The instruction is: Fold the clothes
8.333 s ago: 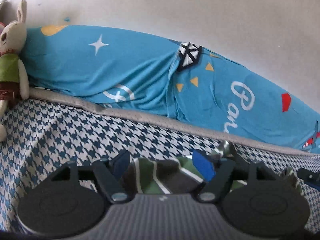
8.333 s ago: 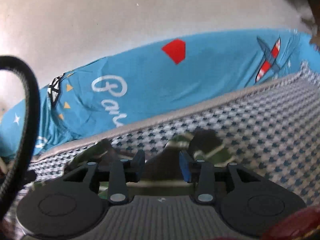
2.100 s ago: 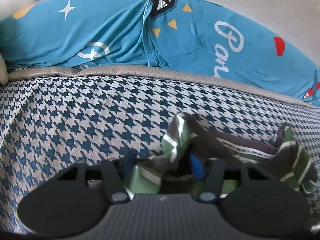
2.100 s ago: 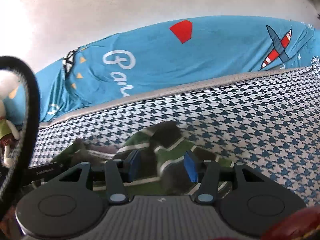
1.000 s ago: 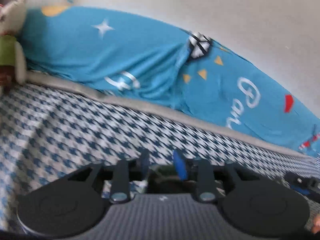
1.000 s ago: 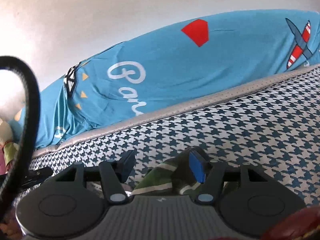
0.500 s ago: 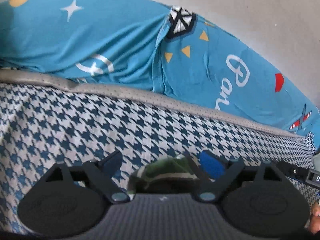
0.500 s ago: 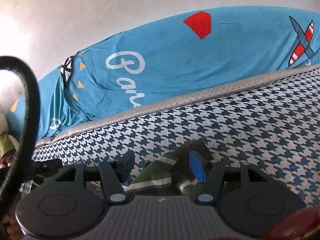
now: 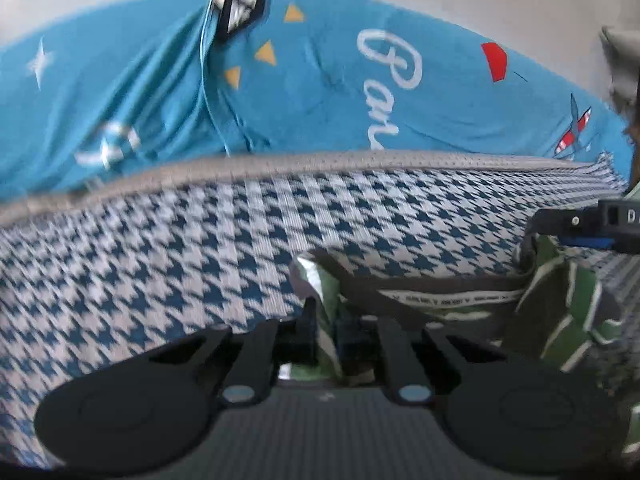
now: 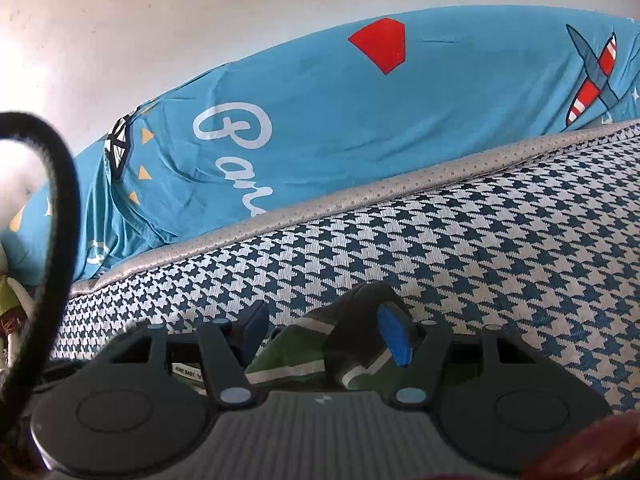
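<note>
Since half a second ago, my left gripper (image 9: 326,330) has snapped closed on the green striped garment (image 9: 560,312) lying near on the houndstooth bed cover (image 9: 200,248). My right gripper (image 10: 326,334) stays parted around its right end.

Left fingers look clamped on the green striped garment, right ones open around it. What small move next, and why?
Probably close the right gripper on the garment: fabric lies between its open fingers, while the left gripper already pinches the other end, so both ends could then be lifted.
</note>
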`<state>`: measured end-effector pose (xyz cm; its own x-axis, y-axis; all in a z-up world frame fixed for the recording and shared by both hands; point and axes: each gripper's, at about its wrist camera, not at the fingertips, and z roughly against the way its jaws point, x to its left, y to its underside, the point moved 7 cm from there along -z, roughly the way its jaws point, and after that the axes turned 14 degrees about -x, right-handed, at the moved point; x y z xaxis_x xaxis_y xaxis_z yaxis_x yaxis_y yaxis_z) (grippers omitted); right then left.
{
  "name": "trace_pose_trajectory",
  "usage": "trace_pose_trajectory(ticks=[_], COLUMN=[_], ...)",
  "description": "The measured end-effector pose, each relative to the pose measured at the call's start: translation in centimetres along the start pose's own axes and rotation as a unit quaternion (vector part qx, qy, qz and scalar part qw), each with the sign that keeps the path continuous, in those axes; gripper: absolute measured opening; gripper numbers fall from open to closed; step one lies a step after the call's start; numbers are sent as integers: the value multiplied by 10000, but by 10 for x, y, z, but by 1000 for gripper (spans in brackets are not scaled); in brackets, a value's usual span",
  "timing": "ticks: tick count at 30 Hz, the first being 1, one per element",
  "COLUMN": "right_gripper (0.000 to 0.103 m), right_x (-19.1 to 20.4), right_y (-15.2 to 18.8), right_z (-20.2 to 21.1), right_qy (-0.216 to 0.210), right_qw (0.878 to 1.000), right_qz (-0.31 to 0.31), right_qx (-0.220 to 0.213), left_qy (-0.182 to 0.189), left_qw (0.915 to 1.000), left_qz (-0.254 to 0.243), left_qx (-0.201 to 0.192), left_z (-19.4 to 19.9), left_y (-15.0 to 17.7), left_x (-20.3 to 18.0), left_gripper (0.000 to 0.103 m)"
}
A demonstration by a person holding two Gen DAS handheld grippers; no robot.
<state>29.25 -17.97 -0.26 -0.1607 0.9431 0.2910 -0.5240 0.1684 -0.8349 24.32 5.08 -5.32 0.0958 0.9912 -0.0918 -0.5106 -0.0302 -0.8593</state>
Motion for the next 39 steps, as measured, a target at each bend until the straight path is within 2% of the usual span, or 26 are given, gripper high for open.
trace_pose_trajectory(ticks=[4,7,11,12,14,15,17,18,20,23,26,32,39], right_gripper=[61,61,62,62,62,62,62,62,62,62,62,62,64], right_x=[-5,-9,-9,-8,-6,-5,-1,0,4,10,15,21,24], right_y=[-8,-14,-15,-13,-9,-8,-7,-7,-5,-1,6,19,31], right_z=[4,6,5,3,0,-1,-1,-2,-4,-9,-15,-29,-44], right_qy=[53,94,101,99,91,80,50,34,-17,-108,-182,-178,-205], right_qw=[9998,9992,9990,9991,9994,9996,9998,9998,9998,9997,9991,9968,9934], right_qz=[-141,-243,-323,-312,-251,-200,-66,3,109,182,385,773,1126], right_qx=[-155,-293,-307,-263,-202,-180,-176,-179,-179,-114,-64,58,113], left_qy=[-534,-1079,-1648,-1818,-2065,-2044,-2080,-2122,-2141,-2077,-1982,-1816,-1739], left_qw=[9957,9827,9652,9614,9611,9666,9703,9705,9687,9660,9664,9699,9702], left_qz=[-434,-973,-908,-847,-602,-359,79,275,668,1089,1213,1288,1489], left_qx=[-616,-1146,-1818,-1886,-1731,-1504,-1233,-1115,-1060,-1091,-1100,-989,-790], left_z=[18,37,59,63,62,57,51,49,51,56,63,81,107], left_y=[-19,-38,-66,-70,-70,-66,-58,-54,-52,-59,-64,-61,-48], left_x=[-5,-9,-1,5,23,32,50,59,73,84,85,73,58], left_gripper=[7,7,7,8,12,12,19,39,57,59,70,74,78])
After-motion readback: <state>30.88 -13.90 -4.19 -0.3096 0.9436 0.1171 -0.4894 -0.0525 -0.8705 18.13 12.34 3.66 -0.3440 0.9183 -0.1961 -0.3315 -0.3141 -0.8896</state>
